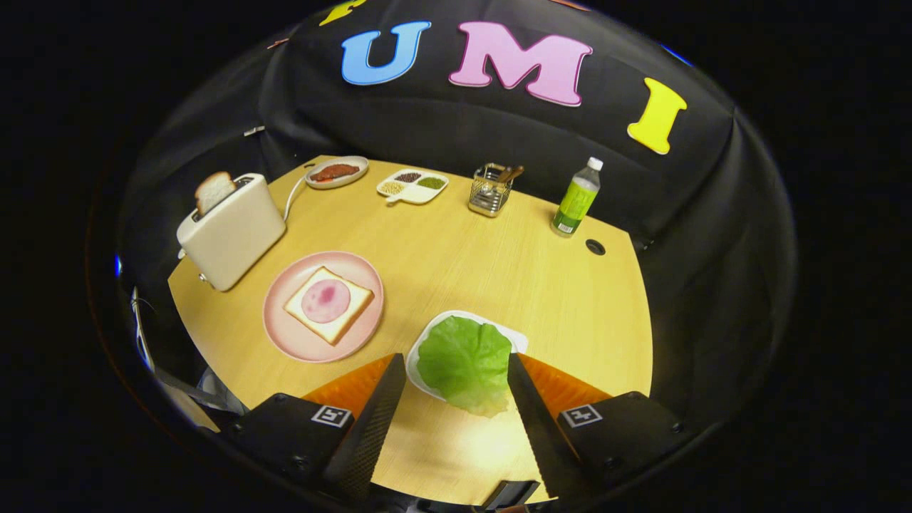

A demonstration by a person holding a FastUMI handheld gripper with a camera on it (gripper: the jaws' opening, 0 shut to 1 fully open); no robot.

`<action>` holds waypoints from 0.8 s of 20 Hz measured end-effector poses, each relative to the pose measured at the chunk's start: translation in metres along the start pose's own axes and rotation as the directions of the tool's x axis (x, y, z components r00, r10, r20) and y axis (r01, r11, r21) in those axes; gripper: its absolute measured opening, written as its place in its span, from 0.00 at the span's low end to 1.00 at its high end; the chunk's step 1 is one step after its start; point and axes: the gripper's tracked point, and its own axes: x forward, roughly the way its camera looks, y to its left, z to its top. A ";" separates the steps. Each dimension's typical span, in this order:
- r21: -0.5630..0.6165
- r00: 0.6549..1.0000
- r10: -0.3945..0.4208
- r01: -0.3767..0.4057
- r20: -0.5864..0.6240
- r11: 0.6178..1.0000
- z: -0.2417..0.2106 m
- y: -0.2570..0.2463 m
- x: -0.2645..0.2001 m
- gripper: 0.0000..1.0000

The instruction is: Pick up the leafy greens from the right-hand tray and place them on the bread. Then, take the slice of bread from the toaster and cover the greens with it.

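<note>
With the gripper (pixel 456 367) spread wide and the lettuce (pixel 464 363) lying between its fingers on the white tray (pixel 519 340), lower squarely and pinch the leaf's middle, not the rim.

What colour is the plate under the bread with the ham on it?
Pink. The plate shows best in the gripper view, beside the toaster, beyond the open gripper.
</note>
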 end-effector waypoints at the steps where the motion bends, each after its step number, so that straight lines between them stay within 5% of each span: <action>1: -0.003 1.000 0.000 -0.001 -0.027 1.000 -0.007 0.000 0.014 0.89; 10: 0.022 0.979 0.046 -0.042 -0.200 0.999 -0.044 -0.021 0.099 0.79; 16: 0.035 0.956 0.107 -0.101 -0.275 0.994 -0.067 -0.009 0.114 0.74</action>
